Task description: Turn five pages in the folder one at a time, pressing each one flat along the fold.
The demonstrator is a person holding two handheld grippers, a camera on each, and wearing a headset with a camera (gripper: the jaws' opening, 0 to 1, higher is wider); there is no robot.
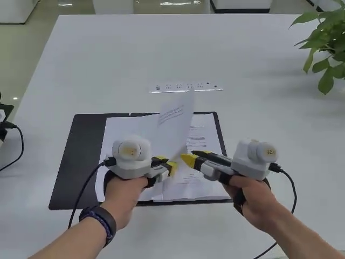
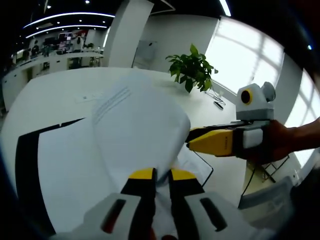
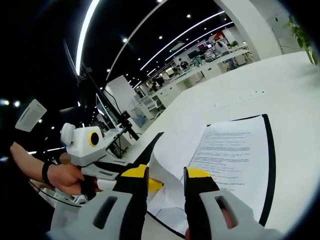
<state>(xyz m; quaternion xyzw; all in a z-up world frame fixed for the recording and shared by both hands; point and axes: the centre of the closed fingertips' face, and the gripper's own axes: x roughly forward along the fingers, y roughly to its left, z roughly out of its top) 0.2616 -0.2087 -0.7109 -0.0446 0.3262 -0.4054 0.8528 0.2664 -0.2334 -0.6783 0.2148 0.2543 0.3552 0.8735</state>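
Note:
A black folder (image 1: 81, 162) lies open on the white table, with printed sheets on its right half (image 3: 230, 150). One white page (image 1: 175, 127) stands lifted and curled above the fold. My left gripper (image 1: 168, 167) is shut on that page's lower edge; in the left gripper view the paper (image 2: 135, 130) rises from between the jaws of the left gripper (image 2: 162, 175). My right gripper (image 1: 187, 159) points left, close to the left one, its yellow tip (image 2: 200, 142) just beside the lifted page. Its jaws stand open in the right gripper view (image 3: 166, 174), with the page's edge in front of them.
A strip of sockets (image 1: 186, 86) is set into the table (image 1: 161, 48) beyond the folder. A green plant (image 1: 326, 43) stands at the far right. Black cables trail from both grippers, and another cable (image 1: 16, 145) lies at the left edge.

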